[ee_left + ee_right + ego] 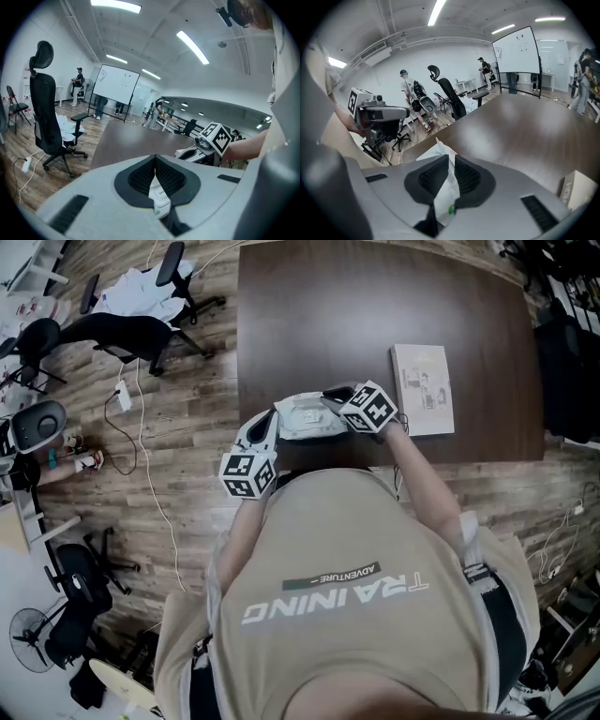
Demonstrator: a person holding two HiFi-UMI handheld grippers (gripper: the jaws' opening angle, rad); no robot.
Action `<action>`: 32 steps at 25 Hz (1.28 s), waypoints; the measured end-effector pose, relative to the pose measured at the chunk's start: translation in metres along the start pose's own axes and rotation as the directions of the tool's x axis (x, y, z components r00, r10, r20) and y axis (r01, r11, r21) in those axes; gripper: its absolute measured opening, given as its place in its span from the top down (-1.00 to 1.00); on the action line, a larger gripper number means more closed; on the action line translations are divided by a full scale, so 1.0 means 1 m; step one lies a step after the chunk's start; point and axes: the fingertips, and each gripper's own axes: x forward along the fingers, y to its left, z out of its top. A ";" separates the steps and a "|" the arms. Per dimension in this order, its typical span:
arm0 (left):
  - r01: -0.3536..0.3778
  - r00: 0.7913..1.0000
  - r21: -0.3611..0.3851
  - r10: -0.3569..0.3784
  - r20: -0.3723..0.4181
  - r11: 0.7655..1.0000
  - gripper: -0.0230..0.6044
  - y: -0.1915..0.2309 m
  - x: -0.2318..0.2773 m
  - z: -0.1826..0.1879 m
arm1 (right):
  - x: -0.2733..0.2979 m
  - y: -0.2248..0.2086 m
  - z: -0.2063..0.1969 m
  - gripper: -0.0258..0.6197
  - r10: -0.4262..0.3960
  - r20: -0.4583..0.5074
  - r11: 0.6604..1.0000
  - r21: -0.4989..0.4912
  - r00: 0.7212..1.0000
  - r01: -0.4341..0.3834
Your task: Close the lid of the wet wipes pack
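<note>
The white wet wipes pack lies near the front edge of the dark brown table, held at both ends. My left gripper is shut on its left end; in the left gripper view the jaws pinch the pack beside an "OPEN" label. At the other end my right gripper is shut on the pack's sealed edge, and the white film shows squeezed between its pads. Whether the lid is up or down cannot be told.
A pale book lies flat to the right of the pack. Office chairs and cables stand on the wooden floor at the left. A whiteboard and people are far off.
</note>
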 end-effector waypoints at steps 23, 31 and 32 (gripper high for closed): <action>0.018 0.999 -0.002 -0.017 0.041 1.000 0.89 -0.003 -0.008 0.005 | 0.009 0.037 -0.071 0.80 -0.019 -0.169 0.999 -0.042 0.986 0.012; 0.013 0.999 -0.029 -0.011 0.040 0.999 0.89 0.002 -0.013 0.001 | 0.011 0.030 -0.070 0.80 -0.041 -0.177 0.999 0.028 0.983 0.046; 0.014 0.999 -0.032 -0.013 0.041 0.999 0.89 0.002 -0.013 0.001 | 0.011 0.030 -0.069 0.81 -0.047 -0.184 0.998 0.020 0.982 0.051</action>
